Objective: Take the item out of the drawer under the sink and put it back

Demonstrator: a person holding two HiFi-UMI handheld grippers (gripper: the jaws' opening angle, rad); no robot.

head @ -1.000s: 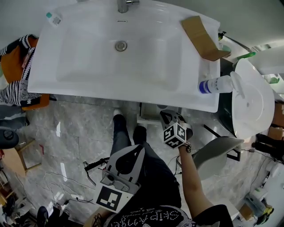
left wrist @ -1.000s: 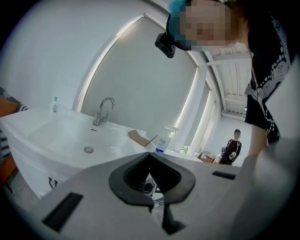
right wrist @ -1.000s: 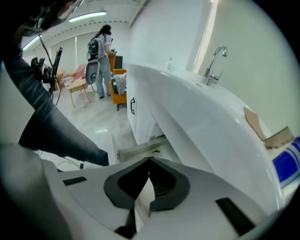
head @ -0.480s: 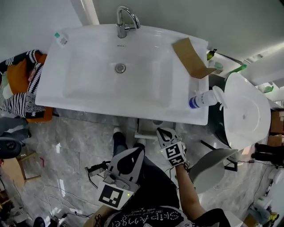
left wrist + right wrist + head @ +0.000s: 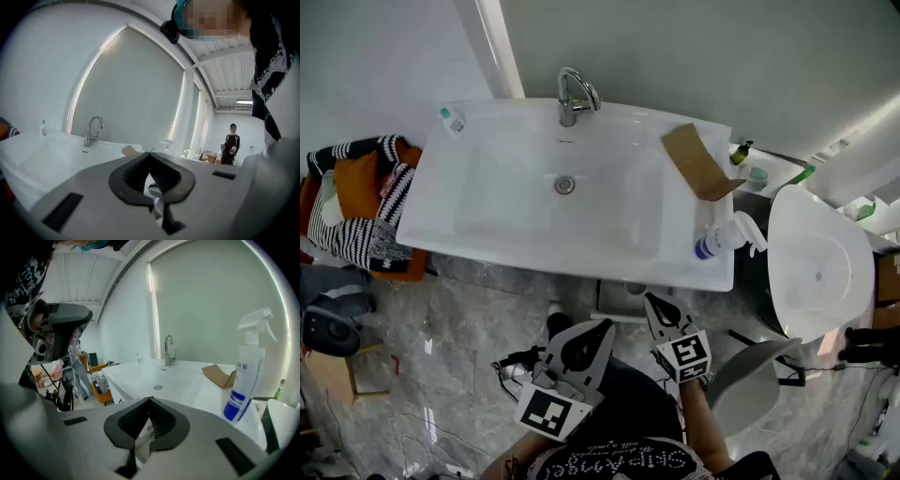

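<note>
Sink top: white and wide, with a shallow basin, a drain in the middle and a tap at the back edge.
Back left corner: a small bottle with a green cap.
Right side: a folded piece of cardboard; near the front corner a spray bottle stands upright.
Floor: grey marbled tiles; dark cables lie on them.

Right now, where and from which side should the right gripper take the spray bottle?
Probably the round body of the spray bottle, mid-height, coming level from the front of the sink. It stands upright at the front right corner; the trigger head juts out on top and cardboard lies behind. The right gripper is shut, so open it first.
</note>
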